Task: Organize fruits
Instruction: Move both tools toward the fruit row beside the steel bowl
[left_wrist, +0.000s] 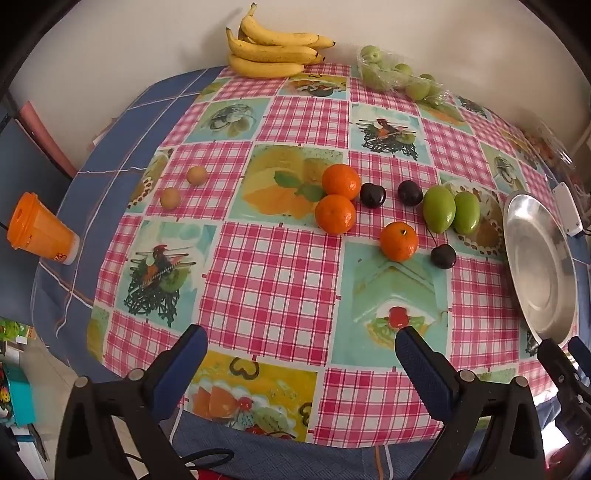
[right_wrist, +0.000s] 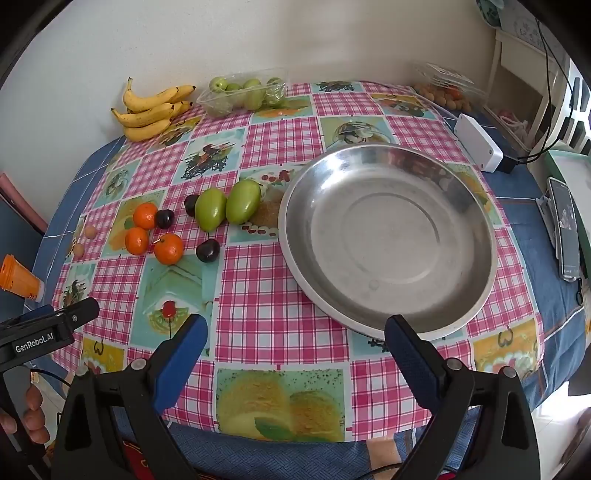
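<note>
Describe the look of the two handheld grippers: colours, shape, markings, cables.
Both match: the left gripper and right gripper have black angular frames with triangular cut-outs and silver pivot screws, each carrying two fingers faced with dark blue ribbed pads. In the right wrist view the left gripper's black body bears white "GenRobot.AI" lettering. A thin black cable trails below.

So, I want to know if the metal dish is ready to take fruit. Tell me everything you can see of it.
The metal dish is a wide, round, shallow bowl of dull silvery metal, with a flat centre ring and a rolled rim. It sits upright on the checked tablecloth at the table's right side, and nothing is in it. Faint scuffs and reflections mark the inside. The nearest fruit, a green one, lies just left of its rim; whether they touch is unclear. No gripper touches it.
</note>
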